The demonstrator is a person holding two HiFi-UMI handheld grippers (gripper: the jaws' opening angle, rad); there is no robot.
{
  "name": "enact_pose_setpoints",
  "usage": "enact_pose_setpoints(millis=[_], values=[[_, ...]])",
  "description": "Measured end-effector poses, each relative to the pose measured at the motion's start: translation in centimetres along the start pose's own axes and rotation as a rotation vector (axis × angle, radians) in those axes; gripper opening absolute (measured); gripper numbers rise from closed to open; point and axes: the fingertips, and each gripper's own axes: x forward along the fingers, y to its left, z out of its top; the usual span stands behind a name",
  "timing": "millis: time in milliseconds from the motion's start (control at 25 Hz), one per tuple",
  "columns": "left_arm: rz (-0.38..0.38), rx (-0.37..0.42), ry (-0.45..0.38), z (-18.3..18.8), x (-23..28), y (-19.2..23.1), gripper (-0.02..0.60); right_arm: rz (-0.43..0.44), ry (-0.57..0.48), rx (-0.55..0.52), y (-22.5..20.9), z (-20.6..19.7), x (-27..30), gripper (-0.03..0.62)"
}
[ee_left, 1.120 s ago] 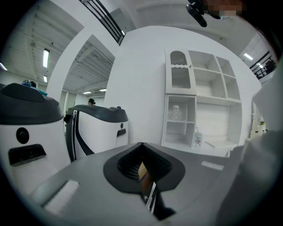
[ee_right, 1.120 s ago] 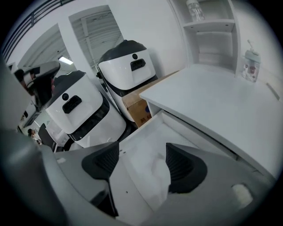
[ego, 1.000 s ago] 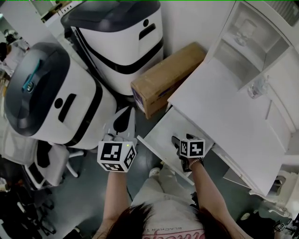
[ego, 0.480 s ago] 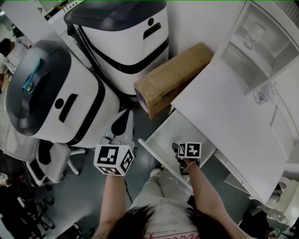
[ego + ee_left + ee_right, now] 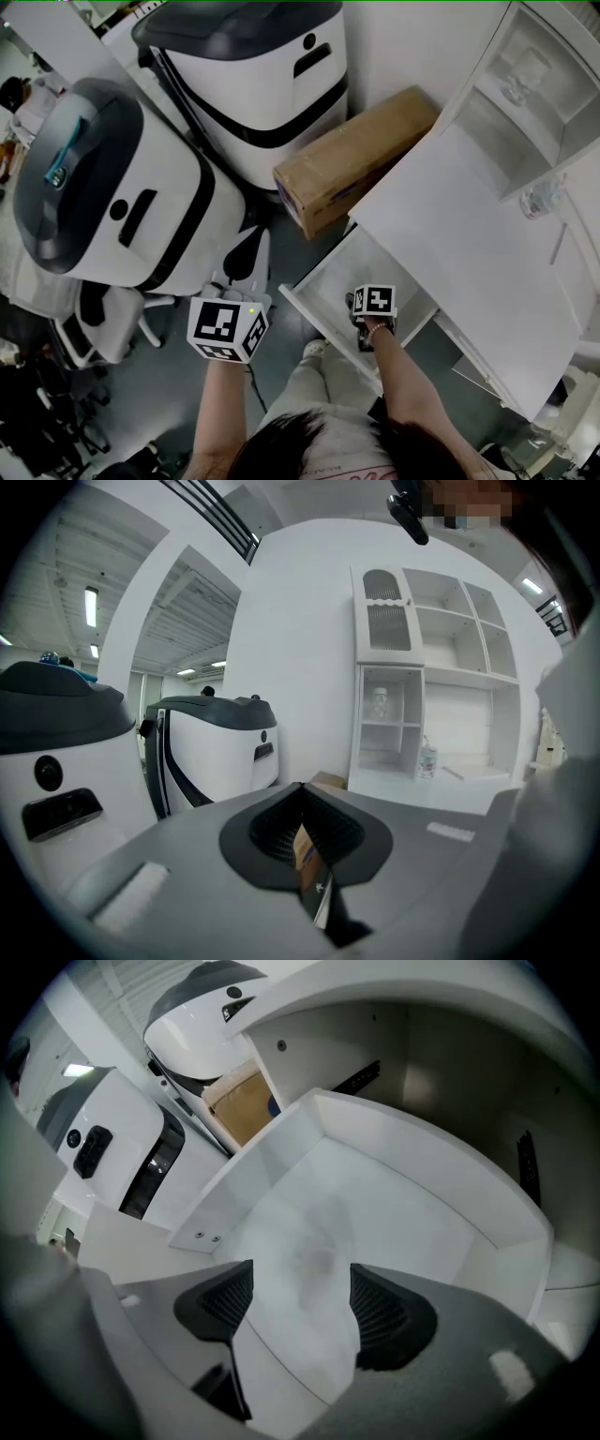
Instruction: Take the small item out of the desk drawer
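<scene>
Head view: the right claw (image 5: 364,317) points steeply down into the open drawer (image 5: 328,277), which juts from under the white counter (image 5: 469,225). That is where the small item should lie, though the claw and its marker cube cover that patch here. The left claw (image 5: 248,246) hangs aside over the grey floor (image 5: 169,394), probably parked out of the way, between the drawer's corner and two big white machines (image 5: 103,187). A cardboard box (image 5: 361,155) sits just beside the counter's end. Left gripper view: this claw (image 5: 302,803) is closed to a thin slit with nothing in it, and the box (image 5: 328,780) and a white shelf unit (image 5: 431,667) on the counter stand beyond. Right gripper view: the claw (image 5: 300,1274) stands wide apart and empty above the drawer's (image 5: 422,1204) bare white bottom. Between the jaws lies only a faint grey smudge (image 5: 314,1241). I cannot tell whether it is the small item or a shadow, so the grab seems yet to come.
</scene>
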Motion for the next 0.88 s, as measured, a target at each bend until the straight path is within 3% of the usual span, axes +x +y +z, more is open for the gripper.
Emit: enact_pose_setpoints(millis=[480,880], values=[[0.006,0.009,0.039,-0.9,-0.3,0.6,0.002,-0.069,0.082,0.004,-0.5,-0.6,3.4,0.287],[0.027,0.005,0.068,-1.6,-1.0,1.2,0.002,-0.148,0.119,-0.074,-1.8,0.1,5.4,0.243]])
